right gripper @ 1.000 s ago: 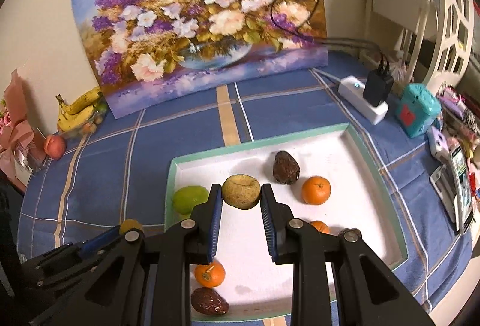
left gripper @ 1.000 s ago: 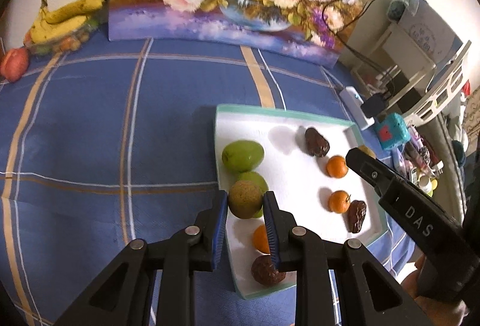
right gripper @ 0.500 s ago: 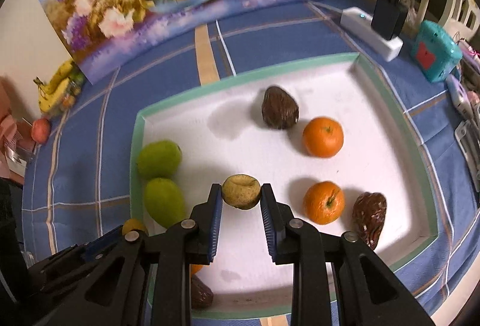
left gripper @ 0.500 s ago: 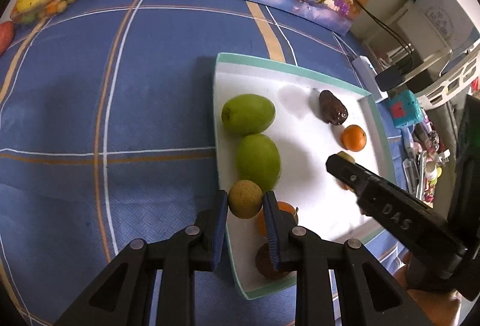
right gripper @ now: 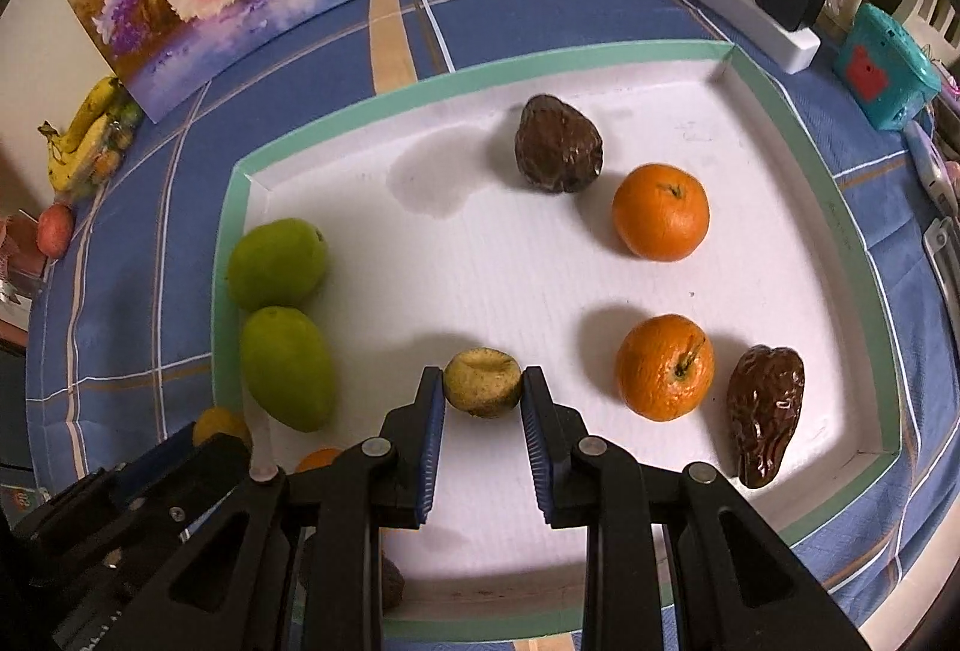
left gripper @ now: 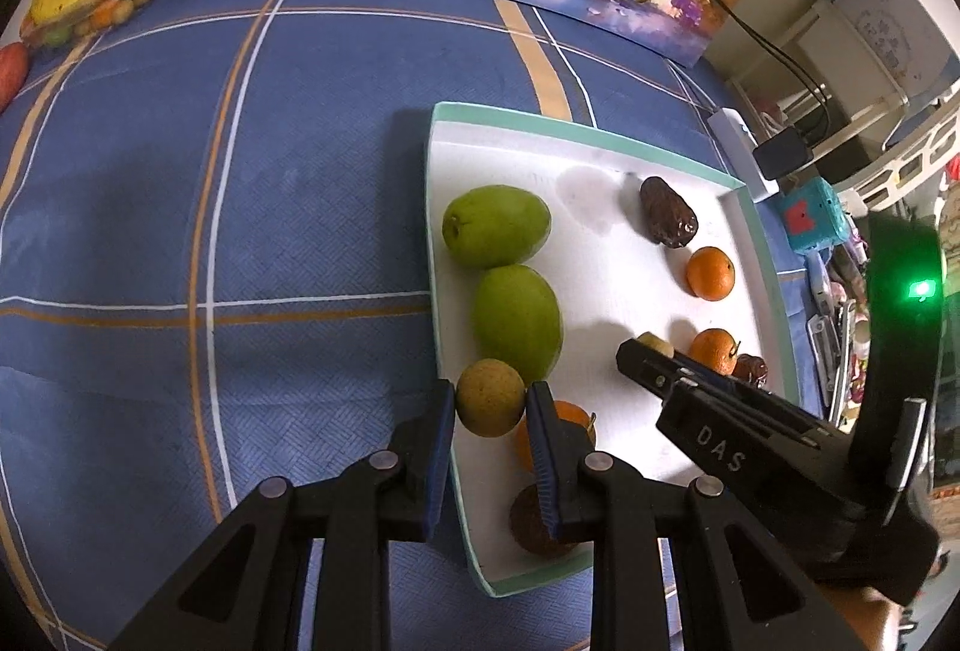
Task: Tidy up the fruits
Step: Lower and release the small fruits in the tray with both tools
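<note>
Both grippers have come down toward the white tray [right gripper: 798,159] since a second ago, each carrying its fruit lower. Left gripper [left gripper: 489,411]: clamped on a round tan-green fruit [left gripper: 490,396] at the tray's near left rim, just beside two green mangoes [left gripper: 517,321]. Right gripper [right gripper: 483,390]: clamped on a dented yellowish fruit [right gripper: 483,381] low over the tray floor, left of two oranges [right gripper: 665,366] and two brown dates [right gripper: 765,411]; tray sits on the blue checked worktop [left gripper: 180,207].
</note>
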